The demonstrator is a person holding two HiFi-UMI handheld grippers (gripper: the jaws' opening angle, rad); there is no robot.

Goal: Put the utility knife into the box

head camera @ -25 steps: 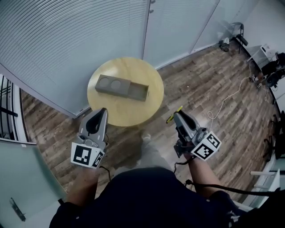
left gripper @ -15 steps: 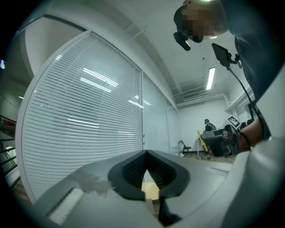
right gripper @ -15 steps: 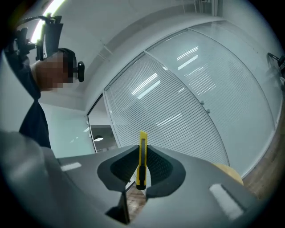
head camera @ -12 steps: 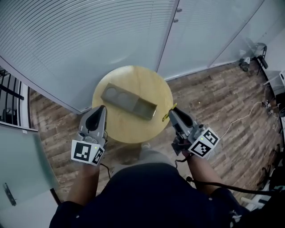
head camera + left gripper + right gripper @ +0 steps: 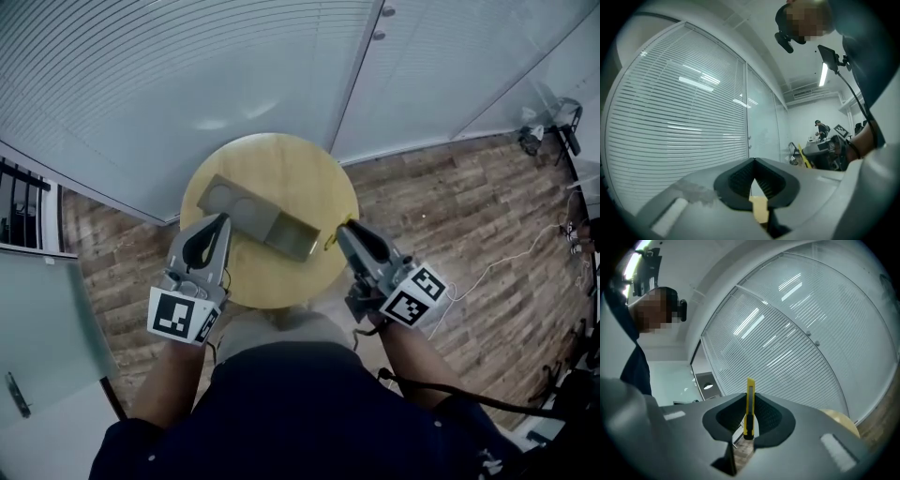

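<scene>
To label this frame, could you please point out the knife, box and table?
knife [image 5: 750, 404]: right gripper view, its yellow body.
box [image 5: 264, 218]: head view, its middle.
table [image 5: 281, 161]: head view, bare far top.

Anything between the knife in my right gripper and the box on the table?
Nothing visible. The yellow utility knife, clamped in the right gripper, faces the open compartment of the grey rectangular box; the left gripper is at its other end.

No readable text, label or number anywhere, at least apparently.
</scene>
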